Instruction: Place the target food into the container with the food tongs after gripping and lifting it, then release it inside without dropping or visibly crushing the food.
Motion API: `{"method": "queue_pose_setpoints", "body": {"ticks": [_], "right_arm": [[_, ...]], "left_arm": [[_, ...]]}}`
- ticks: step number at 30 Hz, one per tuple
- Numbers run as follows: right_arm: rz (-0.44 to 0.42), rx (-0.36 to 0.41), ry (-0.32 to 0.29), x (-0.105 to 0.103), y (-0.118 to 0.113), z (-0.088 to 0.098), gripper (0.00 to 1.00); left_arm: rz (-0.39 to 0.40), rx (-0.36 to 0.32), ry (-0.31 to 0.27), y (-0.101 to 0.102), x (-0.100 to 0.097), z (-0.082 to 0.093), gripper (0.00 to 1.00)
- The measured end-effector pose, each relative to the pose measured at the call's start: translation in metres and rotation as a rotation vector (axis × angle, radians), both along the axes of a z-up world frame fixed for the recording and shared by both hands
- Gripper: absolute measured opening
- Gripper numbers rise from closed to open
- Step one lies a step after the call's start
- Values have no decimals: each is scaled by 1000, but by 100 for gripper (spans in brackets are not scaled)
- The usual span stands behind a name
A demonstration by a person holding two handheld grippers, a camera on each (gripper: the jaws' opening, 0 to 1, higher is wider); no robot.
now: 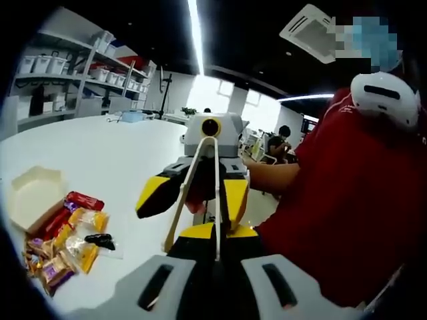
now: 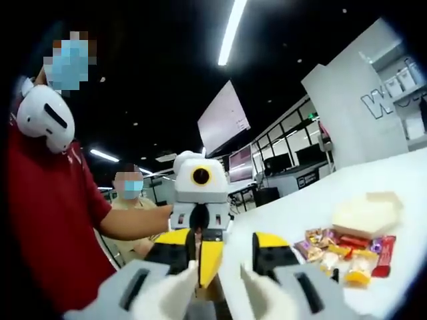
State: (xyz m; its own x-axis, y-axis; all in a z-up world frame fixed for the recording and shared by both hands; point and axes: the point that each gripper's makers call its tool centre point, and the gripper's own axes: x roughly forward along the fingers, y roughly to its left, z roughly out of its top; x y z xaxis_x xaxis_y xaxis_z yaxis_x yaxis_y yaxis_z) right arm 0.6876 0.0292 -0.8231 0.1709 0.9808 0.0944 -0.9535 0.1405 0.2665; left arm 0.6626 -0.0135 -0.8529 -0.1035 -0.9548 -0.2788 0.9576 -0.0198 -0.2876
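Left gripper view looks across a white bench (image 1: 100, 150) toward the right gripper (image 1: 200, 200), which faces the camera with its yellow-and-black jaws spread around a pair of pale food tongs (image 1: 200, 193). The tong arms run from a joined end near that gripper's body down toward the near edge, spreading apart. Whether the jaws actually press on the tongs cannot be told. The left gripper (image 1: 217, 283) shows grey jaws standing apart at the bottom, with nothing clearly between them.

On the left of the bench lies a pile of wrapped snacks (image 1: 67, 243) in red, yellow and purple wrappers, touching one another. Just beyond them sits an open cream container (image 1: 33, 197), apparently empty. A person in a red shirt (image 1: 353, 200) stands on the right.

Right gripper view shows the left gripper (image 2: 200, 230) opposite, and the right gripper (image 2: 217, 283) has its own grey jaws apart. The snacks (image 2: 340, 253) lie on the bench (image 2: 400, 173) at right, beside the container (image 2: 367, 213). Shelving (image 1: 73, 73) stands far left.
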Motion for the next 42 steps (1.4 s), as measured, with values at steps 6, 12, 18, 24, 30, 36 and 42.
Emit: {"method": "queue_pose_setpoints", "body": {"ticks": [6, 12, 18, 24, 30, 36, 42], "right_arm": [[-9, -5, -30, 1, 2, 0, 34], [18, -7, -31, -3, 6, 1, 26], [16, -2, -6, -2, 9, 0, 28], [12, -18, 4, 1, 8, -3, 28], [9, -23, 22, 3, 6, -4, 29], [-9, -22, 34, 6, 2, -7, 33], [3, -17, 97, 5, 3, -10, 29]], "left_arm": [[-8, 20, -4, 2, -1, 0, 1], [0, 21, -41, 5, 0, -2, 1], [7, 30, -32, 8, 1, -2, 1], [14, 49, -56, 10, 3, 0, 1], [2, 69, -61, 8, 7, 0, 1], [-9, 87, -62, 8, 7, -1, 1], [-12, 95, -58, 9, 8, -3, 1]]}}
